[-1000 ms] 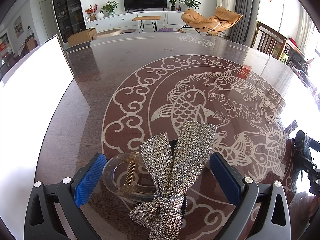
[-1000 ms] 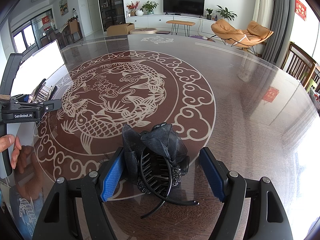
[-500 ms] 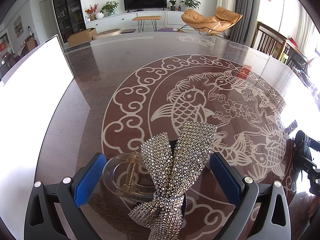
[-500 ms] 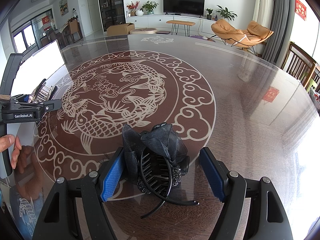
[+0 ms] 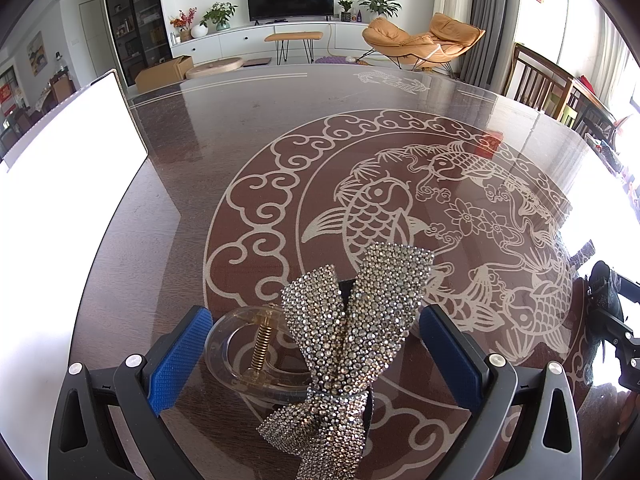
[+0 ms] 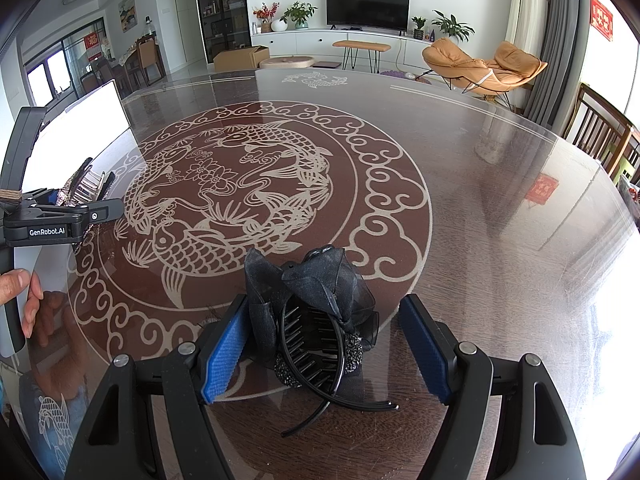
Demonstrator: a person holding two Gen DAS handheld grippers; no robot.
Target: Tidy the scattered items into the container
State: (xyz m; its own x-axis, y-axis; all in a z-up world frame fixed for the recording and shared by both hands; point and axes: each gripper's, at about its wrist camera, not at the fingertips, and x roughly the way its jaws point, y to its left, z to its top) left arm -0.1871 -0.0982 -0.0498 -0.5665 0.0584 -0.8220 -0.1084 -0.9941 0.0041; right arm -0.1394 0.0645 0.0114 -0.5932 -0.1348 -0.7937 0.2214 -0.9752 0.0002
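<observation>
Nothing has shifted since the earlier frames: both grippers and both hair clips sit just as they did.

The left gripper [image 5: 316, 352] hangs over the dark glossy round surface with the pale koi-fish medallion [image 5: 280, 128], its jaws spread wide and released. Between its blue pads lies the rhinestone-covered bow hair clip with a clear plastic claw and gold spring [image 5: 344, 332], resting on the near rim of the medallion; neither pad touches it.

The right gripper [image 6: 324, 348] has its jaws wide apart too, gripping nothing. The black fabric-bow claw hair clip with beaded trim [image 6: 316, 320] lies between them at the medallion's near edge; its bow sits close against the left pad, and I cannot tell whether they touch, while the right pad stands clear.

Left of the medallion stands a bright white, washed-out box-like container [image 5: 68, 152]. Seen from the right wrist, a person's fingers [image 6: 28, 300] hold the left gripper's handle beside the medallion. Beyond the medallion, off the surface, are a television [image 6: 368, 8] and an orange lounge chair [image 6: 480, 66]. Nothing lies between either clip and the container.
</observation>
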